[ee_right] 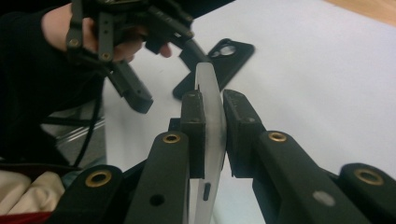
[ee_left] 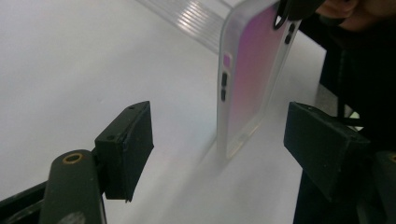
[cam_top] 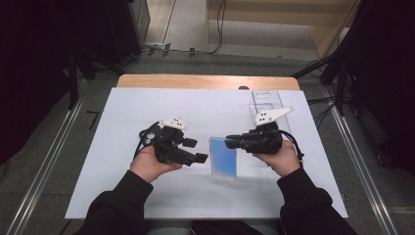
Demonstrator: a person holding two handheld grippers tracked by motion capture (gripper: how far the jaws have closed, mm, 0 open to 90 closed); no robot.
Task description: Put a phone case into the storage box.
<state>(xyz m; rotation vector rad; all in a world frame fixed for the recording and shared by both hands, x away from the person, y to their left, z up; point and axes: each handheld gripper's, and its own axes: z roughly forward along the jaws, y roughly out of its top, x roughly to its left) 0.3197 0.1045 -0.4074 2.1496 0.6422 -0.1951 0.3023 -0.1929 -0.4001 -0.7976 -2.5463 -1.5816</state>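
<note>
A phone in a frosted clear case (cam_top: 223, 159) stands upright on its bottom edge on the white table top (cam_top: 147, 196); its face shimmers blue to pink (ee_left: 250, 70). My right gripper (cam_top: 229, 142) is shut on the case's upper edge (ee_right: 208, 100), one pad on each side. Just left of the phone, my left gripper (cam_top: 195, 151) is open. In the left gripper view its fingers (ee_left: 128, 144) stand wide apart on either side of the phone's lower end without touching it.
A black phone case (ee_right: 224, 58) lies flat on the table beyond the left hand. A clear plastic tray (cam_top: 266, 104) sits at the back right. The wooden table edge (cam_top: 205, 81) runs along the far side, with floor and cables beyond.
</note>
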